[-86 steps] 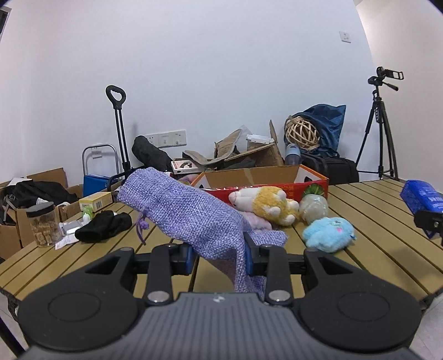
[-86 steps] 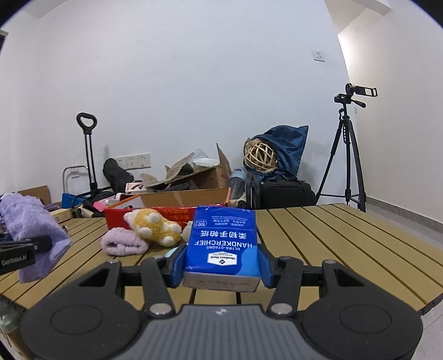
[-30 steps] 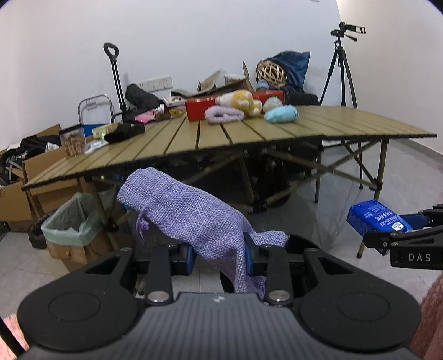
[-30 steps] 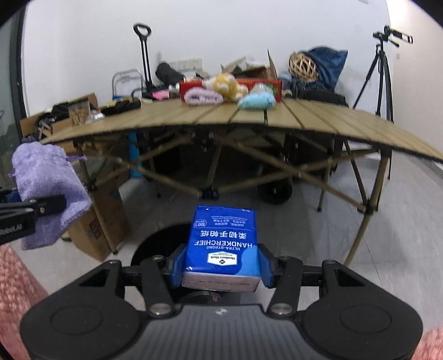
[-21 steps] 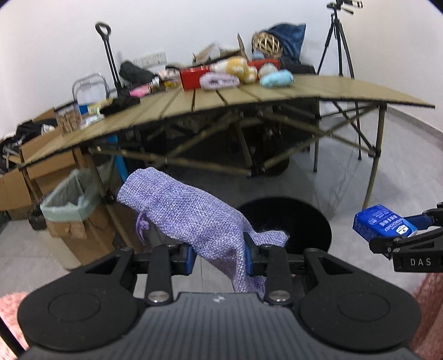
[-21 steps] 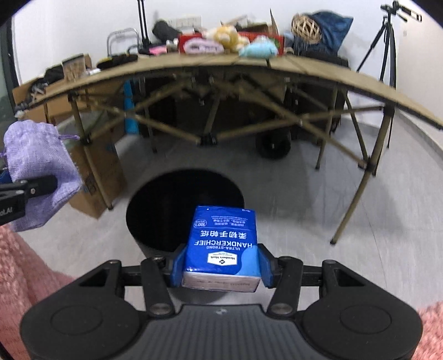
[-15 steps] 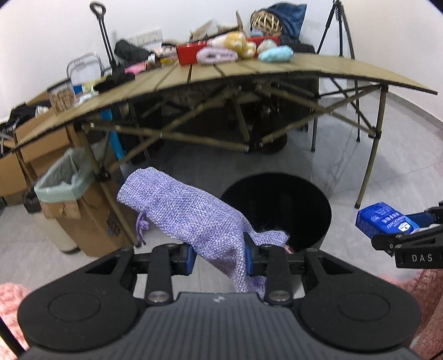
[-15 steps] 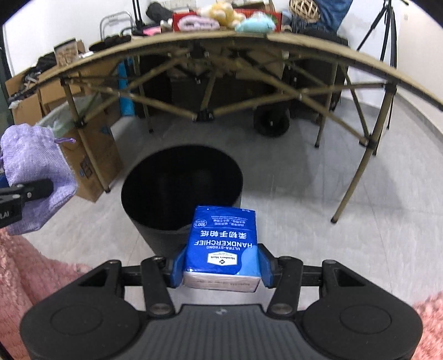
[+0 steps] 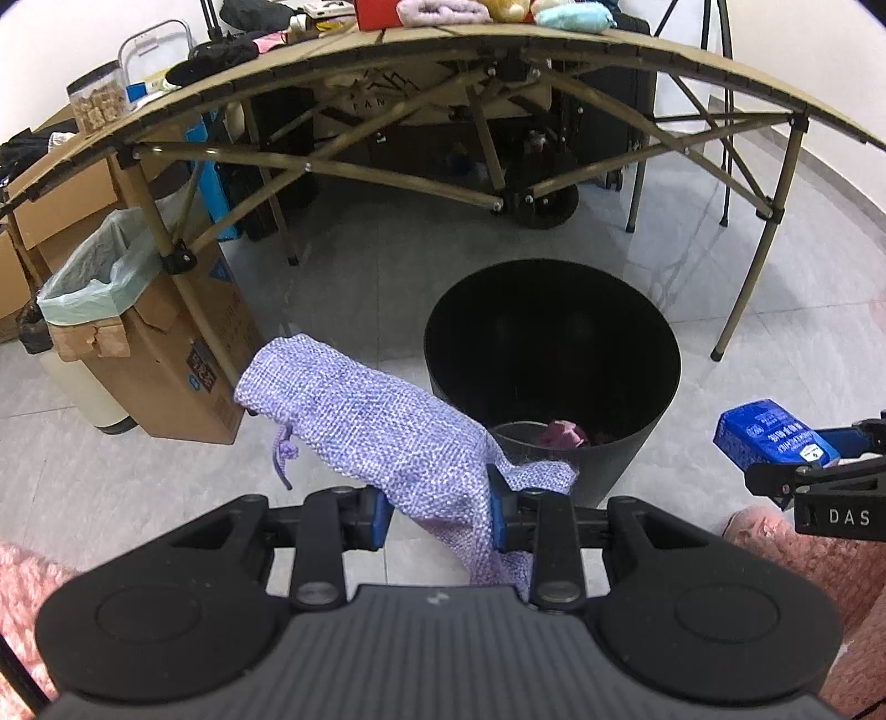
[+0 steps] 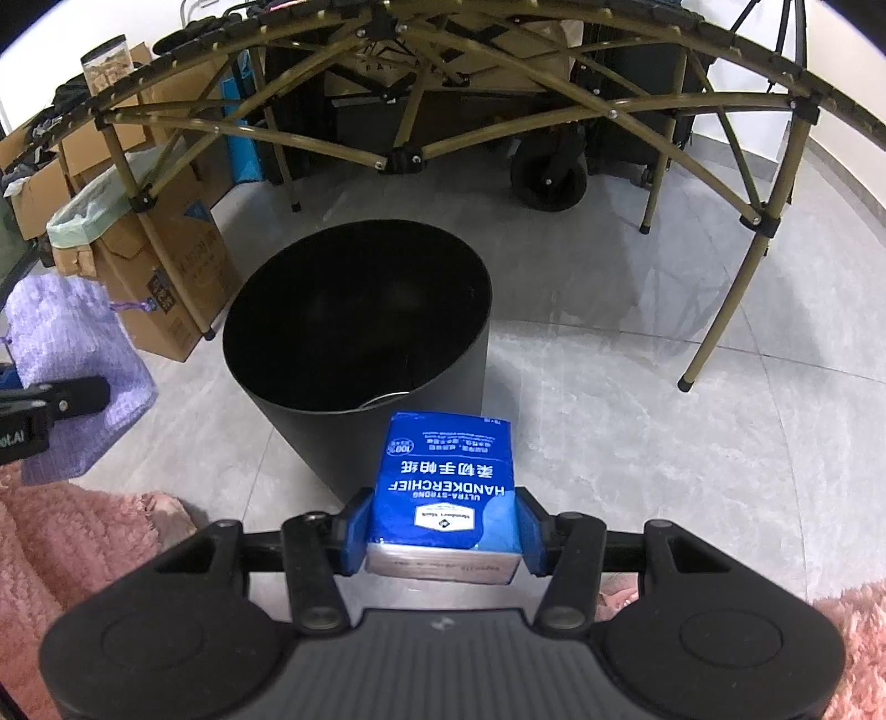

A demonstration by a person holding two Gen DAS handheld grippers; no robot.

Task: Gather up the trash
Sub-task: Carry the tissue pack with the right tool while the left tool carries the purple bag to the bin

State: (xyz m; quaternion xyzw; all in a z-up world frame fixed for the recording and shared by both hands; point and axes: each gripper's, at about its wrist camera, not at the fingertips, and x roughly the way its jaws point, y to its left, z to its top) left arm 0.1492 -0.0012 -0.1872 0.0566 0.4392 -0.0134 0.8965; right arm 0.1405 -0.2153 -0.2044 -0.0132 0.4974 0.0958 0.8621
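A folding tabletop [image 9: 637, 47] spans the room, clutter piled along its far edge. On the floor in front of it stands a round black bin [image 9: 554, 354], with something pinkish lying at its bottom. A cardboard box [image 9: 160, 354] lined with a pale green bag sits beside a table leg. The left gripper [image 9: 437, 507] is clenched on a purple woven pouch [image 9: 376, 426] near the bin's rim. The right gripper [image 10: 440, 529] clamps a blue handkerchief pack [image 10: 446, 479] just short of the bin.
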